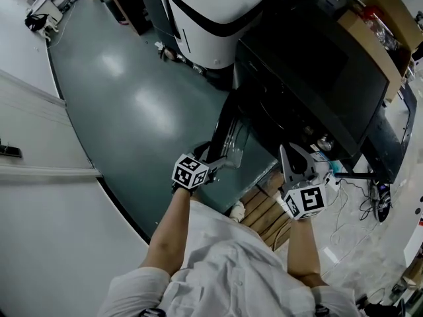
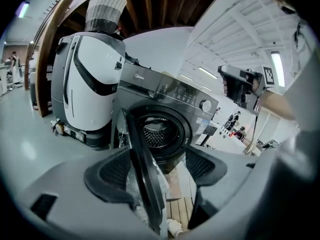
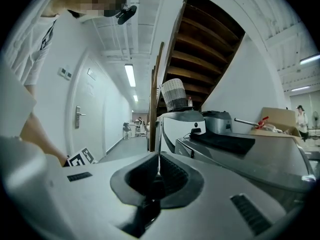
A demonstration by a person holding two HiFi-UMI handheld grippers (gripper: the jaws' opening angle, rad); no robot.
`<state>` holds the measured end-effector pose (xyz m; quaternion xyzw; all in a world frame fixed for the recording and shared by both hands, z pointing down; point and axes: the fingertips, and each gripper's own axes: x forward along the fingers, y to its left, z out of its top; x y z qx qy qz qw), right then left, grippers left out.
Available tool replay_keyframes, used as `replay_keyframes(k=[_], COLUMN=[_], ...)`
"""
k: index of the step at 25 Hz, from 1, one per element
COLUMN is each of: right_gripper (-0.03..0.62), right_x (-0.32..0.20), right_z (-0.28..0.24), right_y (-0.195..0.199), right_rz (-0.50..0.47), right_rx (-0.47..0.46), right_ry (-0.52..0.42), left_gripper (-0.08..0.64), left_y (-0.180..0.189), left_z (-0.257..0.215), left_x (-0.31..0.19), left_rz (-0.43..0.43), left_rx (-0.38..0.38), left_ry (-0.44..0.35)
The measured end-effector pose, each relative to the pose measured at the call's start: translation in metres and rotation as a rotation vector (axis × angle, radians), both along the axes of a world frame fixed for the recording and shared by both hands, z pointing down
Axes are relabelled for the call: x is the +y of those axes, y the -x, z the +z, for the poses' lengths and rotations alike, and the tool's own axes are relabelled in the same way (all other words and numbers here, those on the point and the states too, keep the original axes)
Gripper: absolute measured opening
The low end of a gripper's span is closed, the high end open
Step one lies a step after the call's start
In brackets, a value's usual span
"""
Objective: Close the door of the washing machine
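A dark front-loading washing machine (image 1: 310, 78) (image 2: 167, 91) stands with its round door (image 1: 232, 135) (image 2: 142, 169) swung open, so the steel drum (image 2: 157, 131) shows. My left gripper (image 1: 221, 158) (image 2: 157, 171) is open, and the door's edge runs between its two jaws, nearer the left pad (image 2: 112, 176). My right gripper (image 1: 291, 156) (image 3: 158, 170) is held up to the right of the door, in front of the machine. Its jaws are shut with nothing between them. In the right gripper view the machine's top (image 3: 250, 154) lies at the right.
A white and black unit (image 1: 211, 18) (image 2: 85, 84) with a wicker basket (image 2: 104, 11) on top stands left of the machine. A wooden pallet (image 1: 261, 210) lies below the door. A cardboard box (image 1: 383, 32) and cables (image 1: 357, 197) sit at the right, under stairs (image 3: 210, 44).
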<state>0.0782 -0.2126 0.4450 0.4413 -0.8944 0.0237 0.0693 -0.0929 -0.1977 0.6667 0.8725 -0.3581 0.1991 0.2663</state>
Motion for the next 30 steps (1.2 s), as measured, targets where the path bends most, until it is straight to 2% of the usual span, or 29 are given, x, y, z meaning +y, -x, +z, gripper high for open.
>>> replay_keyframes(k=[5,17,20,24,30], right_gripper=[0.031,0.031,0.031,0.031,0.031], right_x=[0.013,0.041,0.043,0.031,0.006], right_z=[0.002,0.007,0.011,0.013,0.013], right_y=[-0.042,-0.152,-0.176,-0.204,-0.226], right_rz=[0.062,0.193,0.235,0.300,0.358], right_rx=[0.004,0.027,0.029,0.032,0.047], right_ry=[0.007,0.008,0.022,0.017,0.005], left_gripper=[0.339,0.339,0.339,0.337,0.337], left_y=[-0.047,-0.148,-0.165,-0.182,-0.207], left_z=[0.001,0.006,0.010,0.010,0.012], left_x=[0.009,0.007,0.011,-0.001,-0.012], left_rz=[0.064,0.178,0.198,0.182,0.220], left_rx=[0.026,0.012,0.001,0.019,0.030], left_ry=[0.007,-0.008,-0.009,-0.036,-0.069])
